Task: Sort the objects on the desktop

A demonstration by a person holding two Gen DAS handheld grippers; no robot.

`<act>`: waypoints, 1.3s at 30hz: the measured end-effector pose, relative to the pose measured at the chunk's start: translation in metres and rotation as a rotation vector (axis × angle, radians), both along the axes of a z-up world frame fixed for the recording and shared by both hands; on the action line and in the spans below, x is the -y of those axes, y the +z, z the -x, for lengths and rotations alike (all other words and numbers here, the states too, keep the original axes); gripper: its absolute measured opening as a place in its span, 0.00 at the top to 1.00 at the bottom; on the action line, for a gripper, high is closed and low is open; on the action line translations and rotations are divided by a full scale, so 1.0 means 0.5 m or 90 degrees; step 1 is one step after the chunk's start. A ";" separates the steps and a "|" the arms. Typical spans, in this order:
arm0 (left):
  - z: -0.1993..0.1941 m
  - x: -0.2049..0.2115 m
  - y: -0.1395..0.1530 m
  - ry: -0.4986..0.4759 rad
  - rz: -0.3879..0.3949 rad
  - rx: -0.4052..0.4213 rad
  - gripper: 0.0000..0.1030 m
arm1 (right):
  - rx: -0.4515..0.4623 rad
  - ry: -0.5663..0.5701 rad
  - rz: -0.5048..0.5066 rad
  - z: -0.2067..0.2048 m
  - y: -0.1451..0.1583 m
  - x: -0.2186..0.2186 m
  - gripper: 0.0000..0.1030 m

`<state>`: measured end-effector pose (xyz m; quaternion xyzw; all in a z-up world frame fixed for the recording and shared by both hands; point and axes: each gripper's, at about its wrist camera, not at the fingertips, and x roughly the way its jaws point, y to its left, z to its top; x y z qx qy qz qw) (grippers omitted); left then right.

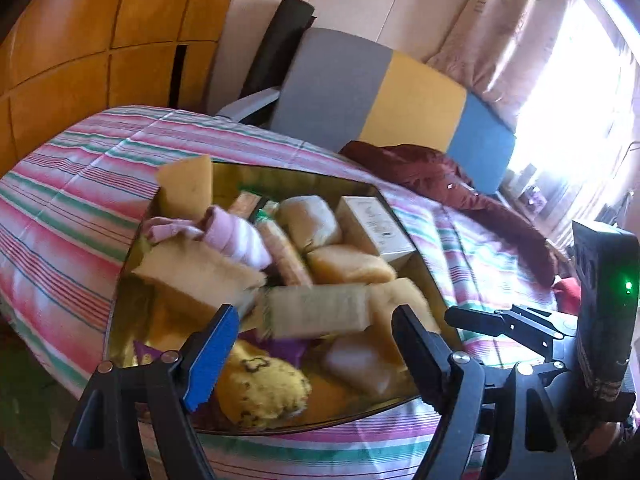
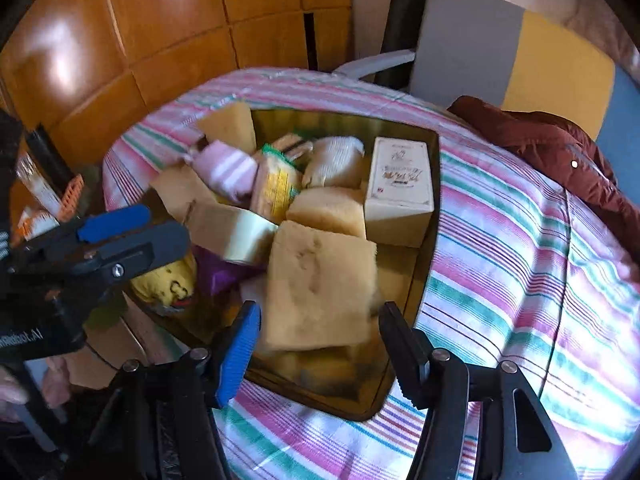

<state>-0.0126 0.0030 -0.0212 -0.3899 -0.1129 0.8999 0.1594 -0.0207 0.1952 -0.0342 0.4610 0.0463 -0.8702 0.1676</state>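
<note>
A dark, shiny tray point(image 1: 120, 280) point(image 2: 436, 184) on the striped table holds sponges, a white box point(image 1: 376, 228) point(image 2: 400, 184), a pink striped cloth roll point(image 1: 236, 240) point(image 2: 226, 174), snack packets point(image 2: 276, 188) and a yellow patterned cloth point(image 1: 260, 388). My left gripper point(image 1: 316, 314) point(image 2: 166, 224) stands open over the tray. A blurred sponge with a scouring face point(image 1: 320, 304) point(image 2: 240, 236) lies just past its tips, apart from both pads. My right gripper point(image 2: 319, 308) point(image 1: 472, 318) is open around a large yellow sponge point(image 2: 320, 272), which stands tilted between the fingers with narrow gaps on each side.
The table wears a pink, green and white striped cloth point(image 2: 520, 260). Behind it stands a chair with a grey, yellow and blue back point(image 1: 400, 92), a maroon jacket point(image 2: 560, 152) draped on it. Wooden cabinets point(image 2: 120, 40) fill the left. A person's hand point(image 2: 8, 392) shows at lower left.
</note>
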 end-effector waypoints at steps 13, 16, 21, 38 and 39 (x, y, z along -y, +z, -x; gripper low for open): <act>0.024 0.001 -0.034 0.113 0.181 0.031 0.30 | -0.005 0.051 0.017 -0.005 0.005 0.031 0.42; 0.032 -0.010 -0.043 0.105 0.193 0.030 0.30 | -0.002 0.048 -0.046 0.016 -0.027 0.055 0.42; 0.039 -0.016 -0.031 0.103 0.187 0.023 0.30 | 0.015 0.016 -0.057 0.041 -0.049 0.042 0.42; -0.025 0.010 0.056 0.166 0.176 -0.034 0.28 | -0.091 -0.053 -0.011 -0.040 0.034 0.028 0.08; -0.027 0.011 0.059 0.167 0.174 -0.036 0.28 | -0.097 -0.060 -0.013 -0.043 0.036 0.029 0.06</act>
